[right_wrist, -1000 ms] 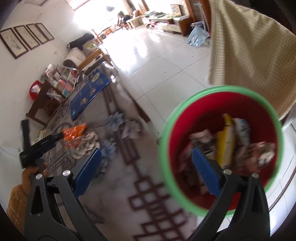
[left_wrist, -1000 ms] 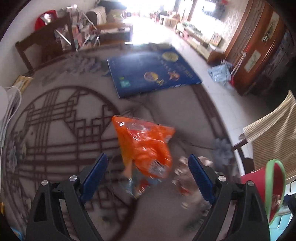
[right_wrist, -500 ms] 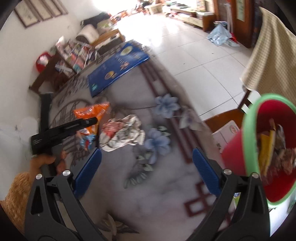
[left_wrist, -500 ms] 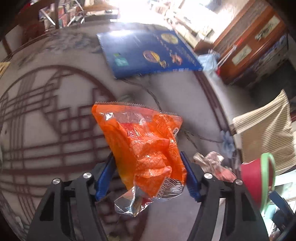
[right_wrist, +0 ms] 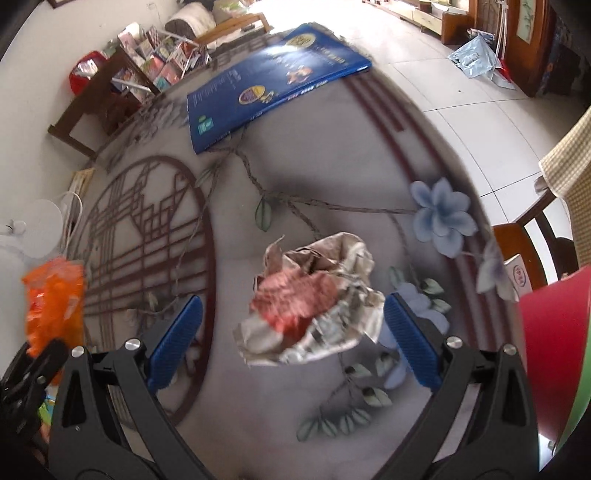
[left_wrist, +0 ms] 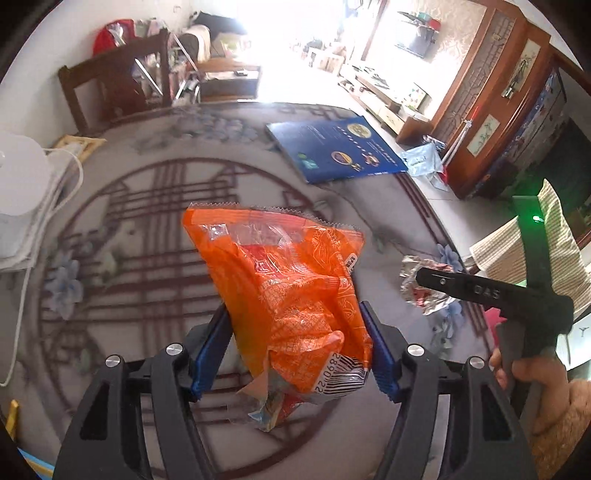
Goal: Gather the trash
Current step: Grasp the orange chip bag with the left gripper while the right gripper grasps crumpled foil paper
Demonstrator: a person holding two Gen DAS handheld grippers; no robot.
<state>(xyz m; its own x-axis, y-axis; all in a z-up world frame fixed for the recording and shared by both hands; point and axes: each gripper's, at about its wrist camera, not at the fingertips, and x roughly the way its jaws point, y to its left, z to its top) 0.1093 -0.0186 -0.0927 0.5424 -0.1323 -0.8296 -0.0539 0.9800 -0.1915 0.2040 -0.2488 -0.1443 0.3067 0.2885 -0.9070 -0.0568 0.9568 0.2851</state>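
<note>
A crinkled orange plastic snack wrapper (left_wrist: 291, 295) hangs pinched in the left gripper (left_wrist: 295, 347) above the patterned round table (left_wrist: 147, 229). The right gripper (right_wrist: 291, 339) spreads wide around a crumpled paper wad (right_wrist: 314, 299) near the table's edge, beside the red bucket (right_wrist: 550, 332).

A home: patterned dining table (left_wrist: 122, 295), wooden chair (left_wrist: 114, 81), sofa (left_wrist: 207, 33).

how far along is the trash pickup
Partly done, judging by the table: little loose trash shows. In hand: the left gripper is shut on the orange snack bag. Left: the crumpled wrapper lies between the open right gripper fingers, ungripped; both must reach the red bucket.
</note>
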